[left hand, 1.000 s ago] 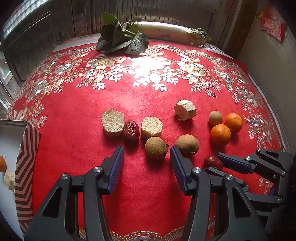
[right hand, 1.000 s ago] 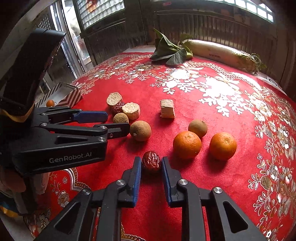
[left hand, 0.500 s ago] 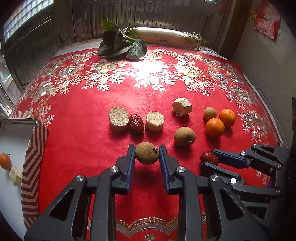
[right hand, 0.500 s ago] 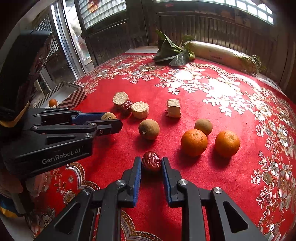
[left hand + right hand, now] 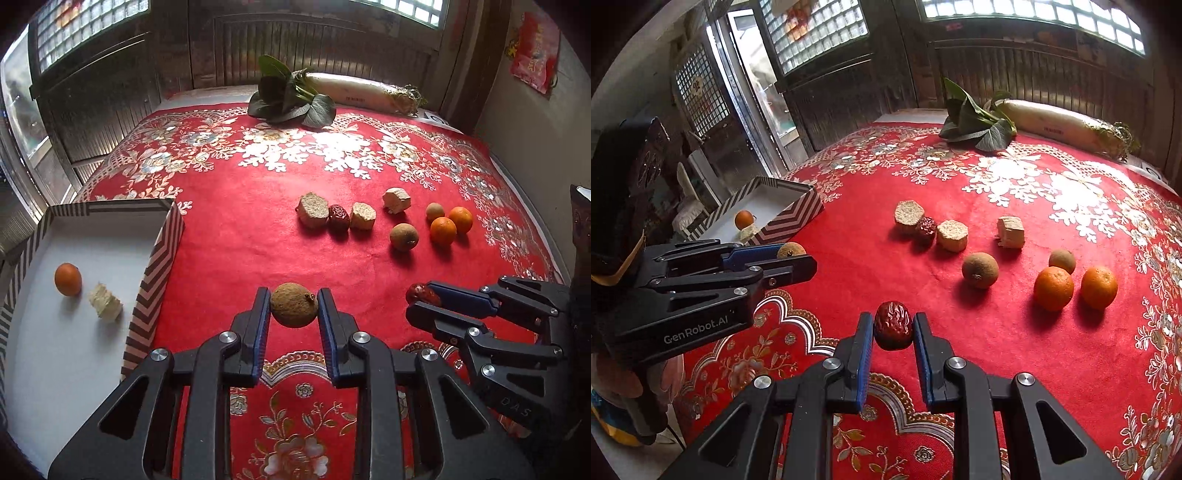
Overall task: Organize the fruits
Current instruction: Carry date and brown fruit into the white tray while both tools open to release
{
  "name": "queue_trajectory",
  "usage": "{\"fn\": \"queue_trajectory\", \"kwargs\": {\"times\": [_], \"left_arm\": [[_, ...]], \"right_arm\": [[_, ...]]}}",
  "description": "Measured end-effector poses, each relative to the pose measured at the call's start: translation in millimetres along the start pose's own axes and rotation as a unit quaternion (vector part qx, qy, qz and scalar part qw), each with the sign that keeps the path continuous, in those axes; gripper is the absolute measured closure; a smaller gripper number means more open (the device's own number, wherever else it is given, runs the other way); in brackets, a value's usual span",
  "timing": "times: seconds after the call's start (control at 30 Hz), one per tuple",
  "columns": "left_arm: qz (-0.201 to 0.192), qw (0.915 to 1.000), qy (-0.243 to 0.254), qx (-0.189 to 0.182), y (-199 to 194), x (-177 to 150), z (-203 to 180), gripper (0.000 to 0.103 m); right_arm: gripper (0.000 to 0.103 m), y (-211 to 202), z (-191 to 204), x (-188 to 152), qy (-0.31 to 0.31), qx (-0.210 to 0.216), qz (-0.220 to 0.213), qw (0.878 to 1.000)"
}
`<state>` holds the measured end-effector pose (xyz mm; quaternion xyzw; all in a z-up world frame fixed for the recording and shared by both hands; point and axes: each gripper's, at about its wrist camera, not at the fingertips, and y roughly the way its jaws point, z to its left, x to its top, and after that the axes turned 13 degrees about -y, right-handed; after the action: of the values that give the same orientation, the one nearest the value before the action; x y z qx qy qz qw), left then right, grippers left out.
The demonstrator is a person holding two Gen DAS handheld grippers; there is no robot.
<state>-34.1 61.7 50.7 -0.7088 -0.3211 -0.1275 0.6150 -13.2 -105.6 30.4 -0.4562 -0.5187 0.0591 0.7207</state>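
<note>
My left gripper (image 5: 293, 306) is shut on a round brown longan-like fruit (image 5: 293, 304), held above the red cloth. To its right my right gripper (image 5: 894, 330) is shut on a wrinkled red date (image 5: 893, 328), also off the cloth. A striped box (image 5: 162, 251) lies at the left edge and holds a small orange (image 5: 68, 279) and a pale chunk (image 5: 105, 305). On the cloth lie another date (image 5: 338, 217), a brown fruit (image 5: 404, 237), a smaller brown fruit (image 5: 434, 211) and two oranges (image 5: 443, 230).
Three pale cut chunks (image 5: 363, 216) lie among the fruit. Leafy greens (image 5: 291, 101) and a long white radish (image 5: 369, 94) rest at the far edge. A wall stands at the right, dark wooden panels behind.
The left gripper closed on the brown fruit and lifted it off the cloth. Both grippers drew back and moved left with their fruit, bringing the striped box into fuller view.
</note>
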Motion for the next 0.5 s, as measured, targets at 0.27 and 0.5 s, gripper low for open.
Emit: {"fn": "queue_trajectory", "kwargs": {"times": [0.27, 0.5], "left_arm": [[-0.027, 0.9991, -0.017, 0.029, -23.5, -2.6, 39.9, 0.078], [-0.041, 0.9964, -0.045, 0.059, -35.5, -1.7, 82.0, 0.078]], "right_arm": [[0.082, 9.9, 33.5, 19.5, -0.02, 0.022, -0.007, 1.0], [0.082, 26.0, 58.9, 36.6, -0.041, 0.037, -0.003, 0.998]]}}
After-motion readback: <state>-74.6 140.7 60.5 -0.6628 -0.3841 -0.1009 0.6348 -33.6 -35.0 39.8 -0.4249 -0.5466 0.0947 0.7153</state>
